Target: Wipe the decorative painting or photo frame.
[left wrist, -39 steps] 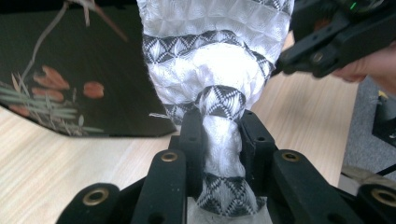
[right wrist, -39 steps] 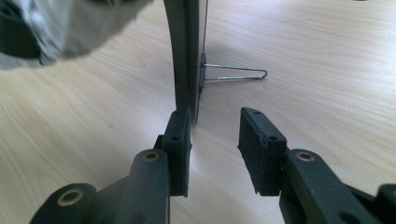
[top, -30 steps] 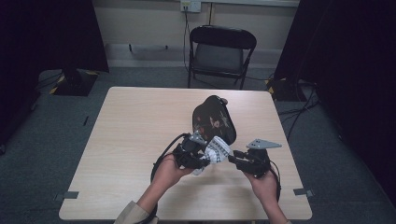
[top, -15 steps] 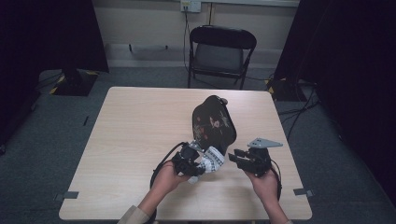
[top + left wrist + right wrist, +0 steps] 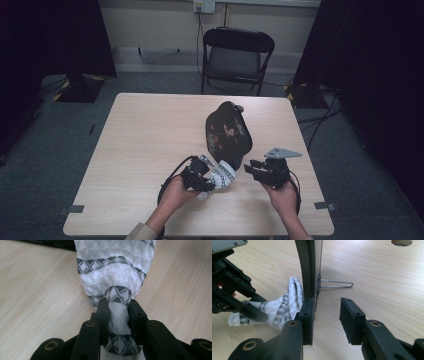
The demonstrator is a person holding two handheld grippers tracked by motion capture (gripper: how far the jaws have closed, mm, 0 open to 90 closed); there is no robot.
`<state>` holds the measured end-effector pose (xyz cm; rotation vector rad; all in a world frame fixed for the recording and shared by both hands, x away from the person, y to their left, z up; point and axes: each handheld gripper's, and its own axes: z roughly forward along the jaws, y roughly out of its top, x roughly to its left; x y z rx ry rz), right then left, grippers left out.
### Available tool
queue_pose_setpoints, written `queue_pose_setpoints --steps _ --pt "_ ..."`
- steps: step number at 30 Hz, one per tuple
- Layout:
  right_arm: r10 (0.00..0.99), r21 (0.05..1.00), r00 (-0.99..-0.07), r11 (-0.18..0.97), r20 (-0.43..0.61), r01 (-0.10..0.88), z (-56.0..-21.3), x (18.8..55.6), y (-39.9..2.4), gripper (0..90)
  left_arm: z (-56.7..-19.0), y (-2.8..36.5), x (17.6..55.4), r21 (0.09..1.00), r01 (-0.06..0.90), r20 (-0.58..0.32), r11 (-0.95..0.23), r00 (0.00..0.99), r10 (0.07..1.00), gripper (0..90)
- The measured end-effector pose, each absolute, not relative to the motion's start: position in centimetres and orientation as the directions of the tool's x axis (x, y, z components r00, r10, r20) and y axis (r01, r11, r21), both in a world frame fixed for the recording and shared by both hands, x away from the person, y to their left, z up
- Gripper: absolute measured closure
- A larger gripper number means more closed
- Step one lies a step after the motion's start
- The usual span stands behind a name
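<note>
White cotton-like cloth (image 5: 113, 270) with grey diamond bands lies bunched near the front edge of the pale wooden tabletop (image 5: 135, 135), right of its middle, touching the near end of a black lacquered panel (image 5: 229, 131) that stands on edge on a thin wire stand (image 5: 335, 284). The left gripper (image 5: 117, 312) has its jaws pressed on a gathered neck of the cloth, the fabric squeezed into a tight rope between them. The right gripper (image 5: 327, 317) has its jaws spread and holds nothing; they sit astride the panel's lower edge, one jaw against its face, the other well clear.

The cloth looks soft, light and limp: it will likely sag and trail wherever it is not held, so a bunched fold such as the one now pinched seems the surest hold. The panel appears stiff, thin and glossy, probably slippery and easy to tip off its stand; its edge looks like the natural place to grip, with care for the painted flowers.
</note>
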<state>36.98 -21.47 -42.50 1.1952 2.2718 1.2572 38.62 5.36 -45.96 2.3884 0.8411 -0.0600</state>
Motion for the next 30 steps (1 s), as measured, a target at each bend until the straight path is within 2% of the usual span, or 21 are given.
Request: queue_pose_setpoints --steps 17,23,30 --pt "0.769 0.802 -0.624 0.281 0.141 0.527 -42.5 37.2 -21.1 64.3 -46.4 6.7 38.5 0.497 0.625 -0.261 -0.602 0.769 0.583 74.3" --pt "0.768 0.805 -0.624 0.278 0.142 0.525 -42.5 37.3 -21.1 64.3 -46.1 6.6 37.8 0.501 0.598 -0.256 -0.626 0.793 0.553 74.3" --pt "0.772 0.806 -0.619 0.271 0.143 0.525 -42.4 37.2 -21.3 64.3 -45.5 4.6 36.8 0.509 0.538 -0.245 -0.671 0.838 0.487 74.3"
